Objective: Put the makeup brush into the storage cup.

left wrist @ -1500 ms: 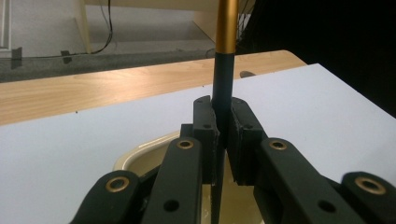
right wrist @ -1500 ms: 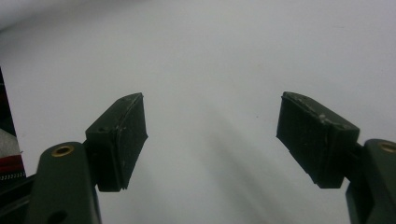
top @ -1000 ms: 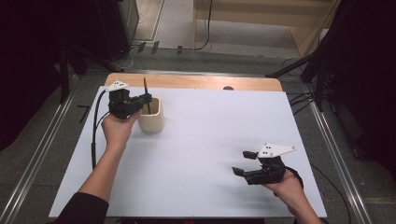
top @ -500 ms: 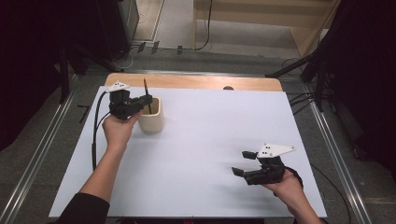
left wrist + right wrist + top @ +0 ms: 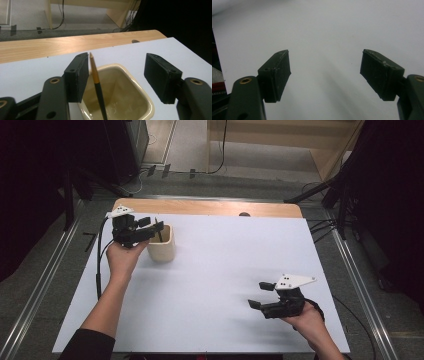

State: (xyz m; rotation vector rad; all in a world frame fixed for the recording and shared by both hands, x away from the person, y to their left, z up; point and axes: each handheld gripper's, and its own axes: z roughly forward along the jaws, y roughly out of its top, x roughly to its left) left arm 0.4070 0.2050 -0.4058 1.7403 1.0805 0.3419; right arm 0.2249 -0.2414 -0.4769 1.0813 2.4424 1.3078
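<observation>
left gripper (image 5: 151, 224): jaws spread wide over the cup (image 5: 161, 243), holding nothing; in the left gripper view (image 5: 117, 77) the pencil (image 5: 97, 85) stands between the jaws, its tip just beside the inner face of the left-hand jaw, whether touching cannot be told; the pencil's lower end goes down into the cup and it leans against the near side; cup at the far left of the white board (image 5: 225, 285), cream, squarish, open mouth up, seemingly otherwise empty; step in hand, by judgement: either taking the pencil out of the cup or having just let it go there; to do it well, centre the jaws on the black shaft rather than the orange tip, keep both pads above the rim so neither knocks the cup, shut slowly so the pencil is not tipped sideways, lift straight up; if releasing, back off along the jaw line without brushing the tip; right gripper (image 5: 261, 294): jaws likewise wide, holding nothing, held near the board's near right, well apart from the cup; right gripper view (image 5: 325, 75) looks onto bare white surface; count: grippers, two; cups, one; pencils, one; boards, one, lying on a wooden table (image 5: 210, 207) whose far edge shows.
</observation>
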